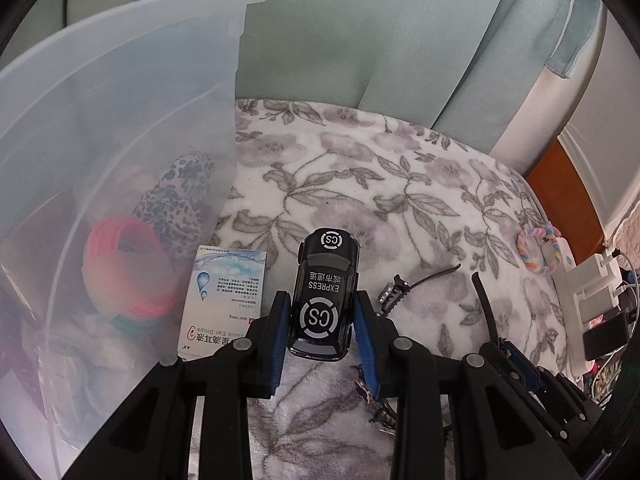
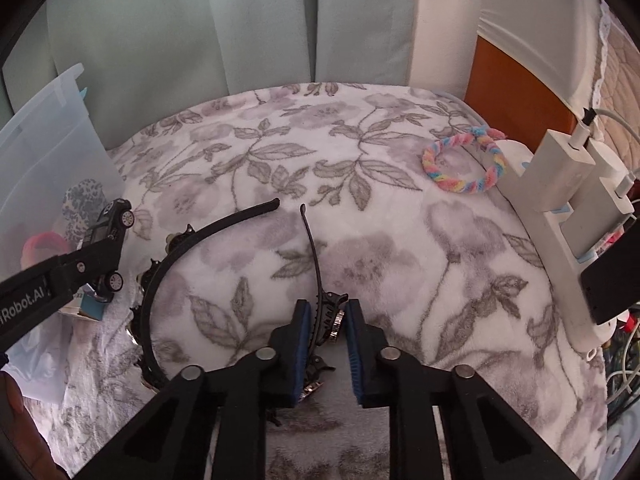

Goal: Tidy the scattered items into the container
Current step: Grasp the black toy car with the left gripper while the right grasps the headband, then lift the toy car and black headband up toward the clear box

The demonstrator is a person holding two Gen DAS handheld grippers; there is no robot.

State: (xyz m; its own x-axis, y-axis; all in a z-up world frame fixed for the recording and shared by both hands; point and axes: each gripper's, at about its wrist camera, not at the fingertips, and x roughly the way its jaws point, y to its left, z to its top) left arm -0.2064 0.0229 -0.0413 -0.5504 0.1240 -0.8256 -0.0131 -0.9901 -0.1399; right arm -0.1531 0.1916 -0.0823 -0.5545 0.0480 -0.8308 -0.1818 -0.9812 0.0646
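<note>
My left gripper (image 1: 322,320) is shut on a black toy car (image 1: 325,292) marked "CS EXPRESS" and holds it above the floral blanket, just right of the clear plastic bin (image 1: 120,92). The car also shows in the right wrist view (image 2: 110,236), with the bin (image 2: 52,152) behind it. My right gripper (image 2: 326,320) is shut on a black hair clip (image 2: 326,312) with a long thin prong. A black headband (image 2: 180,256) with jewelled trim lies left of it. An ear drops box (image 1: 224,296) lies beside the bin.
A pastel braided ring (image 2: 464,160) lies at the blanket's far right, next to a white power strip with chargers (image 2: 568,216). The bin holds a pink coil (image 1: 124,272) and leopard-print cloth (image 1: 180,200). Green cushions back the blanket.
</note>
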